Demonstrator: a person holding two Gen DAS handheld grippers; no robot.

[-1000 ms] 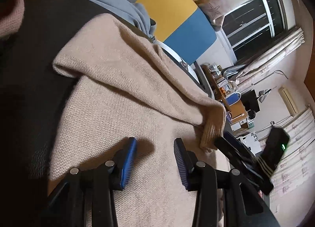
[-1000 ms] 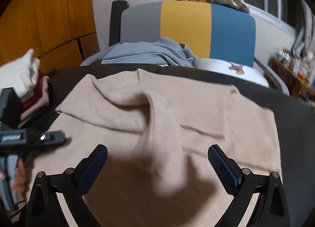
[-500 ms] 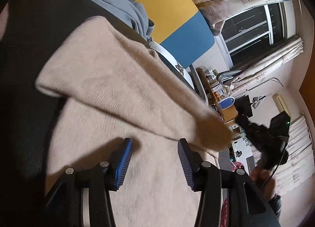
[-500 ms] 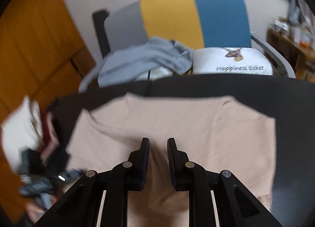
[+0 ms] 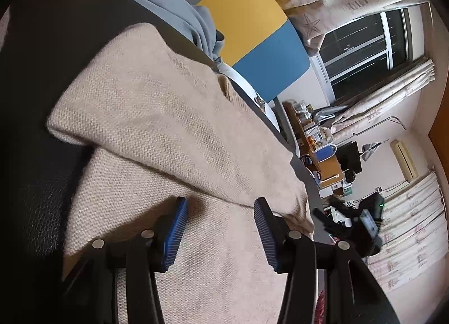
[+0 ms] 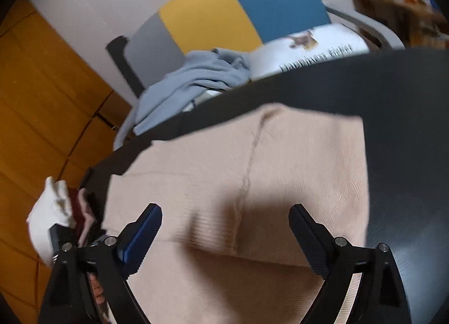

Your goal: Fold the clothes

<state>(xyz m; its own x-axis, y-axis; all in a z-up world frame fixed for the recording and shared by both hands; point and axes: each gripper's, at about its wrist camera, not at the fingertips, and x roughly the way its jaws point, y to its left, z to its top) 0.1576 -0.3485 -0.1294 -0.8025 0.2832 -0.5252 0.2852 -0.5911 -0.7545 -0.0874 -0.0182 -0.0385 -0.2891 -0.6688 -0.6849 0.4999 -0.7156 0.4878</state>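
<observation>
A beige knit sweater (image 5: 174,116) lies on the black table (image 5: 42,77), with one part folded across its body and a ribbed cuff (image 5: 301,211) at the fold's end. My left gripper (image 5: 221,232) is open just above the knit, nothing pressed between its blue pads. In the right wrist view the sweater (image 6: 252,178) is blurred by motion. My right gripper (image 6: 224,225) hovers over it with its jaws opening wide and nothing gripped. The left wrist view shows the right gripper (image 5: 356,225) beyond the cuff.
Behind the table is a chair with a grey, yellow and blue back (image 6: 224,6). On it lie a grey-blue garment (image 6: 190,79) and a white printed piece (image 6: 311,51). Folded clothes (image 6: 53,209) are stacked at the table's left edge. A cluttered desk (image 5: 317,141) stands by the window.
My right gripper went from wide open to shut and back to wide open, while it swung sideways over the sweater and rolled. My left gripper opened a little and hardly moved.
</observation>
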